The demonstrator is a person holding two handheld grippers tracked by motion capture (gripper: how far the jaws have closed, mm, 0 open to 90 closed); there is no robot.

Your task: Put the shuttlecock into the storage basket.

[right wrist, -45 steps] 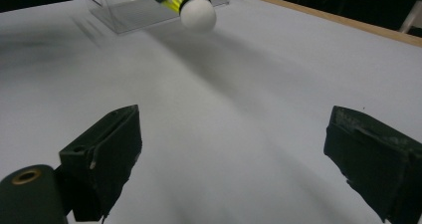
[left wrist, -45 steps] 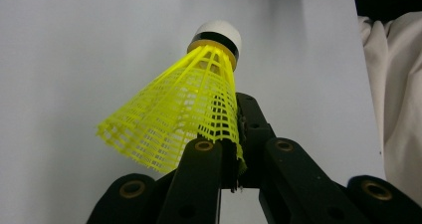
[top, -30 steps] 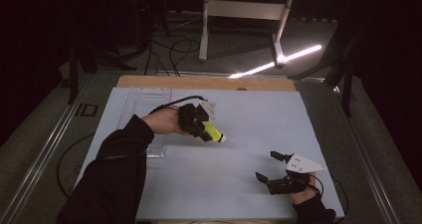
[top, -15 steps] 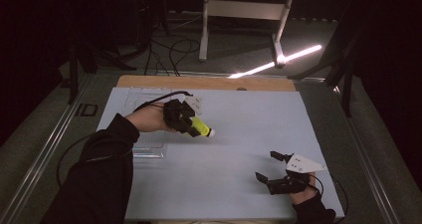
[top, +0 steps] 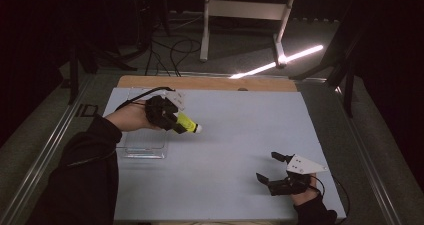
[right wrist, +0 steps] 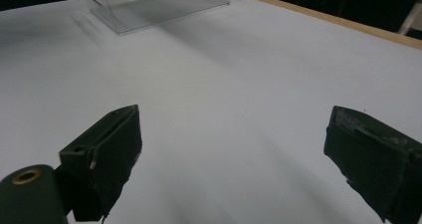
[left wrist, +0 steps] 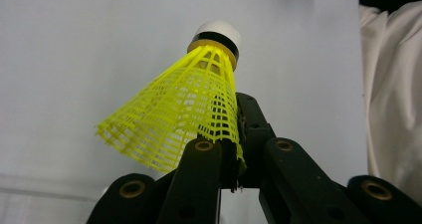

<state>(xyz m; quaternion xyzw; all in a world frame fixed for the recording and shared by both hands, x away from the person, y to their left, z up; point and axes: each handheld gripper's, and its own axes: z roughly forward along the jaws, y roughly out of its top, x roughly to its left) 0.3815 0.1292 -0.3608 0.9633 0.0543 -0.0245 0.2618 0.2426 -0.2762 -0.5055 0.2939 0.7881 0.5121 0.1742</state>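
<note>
From above, we see our left gripper (top: 172, 121) has carried the yellow shuttlecock (top: 186, 125) leftward, over the clear box (top: 145, 145). Its own view shows the jaws clamped on the skirt. Our right gripper (right wrist: 239, 154) stays put, jaws apart.

One shuttlecock (left wrist: 184, 114) — one clear box (top: 145, 144) — two hand-held grippers (top: 169, 119) (top: 275, 171).

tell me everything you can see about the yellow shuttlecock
The shuttlecock has a bright yellow skirt of open plastic-looking mesh, a yellow collar, a black band and a rounded white cap. The left gripper pinches the skirt's edge between its shut jaws, so it is held off the table, cap pointing away from the hand. It sits beside the clear box and touches nothing but the jaws.
</note>
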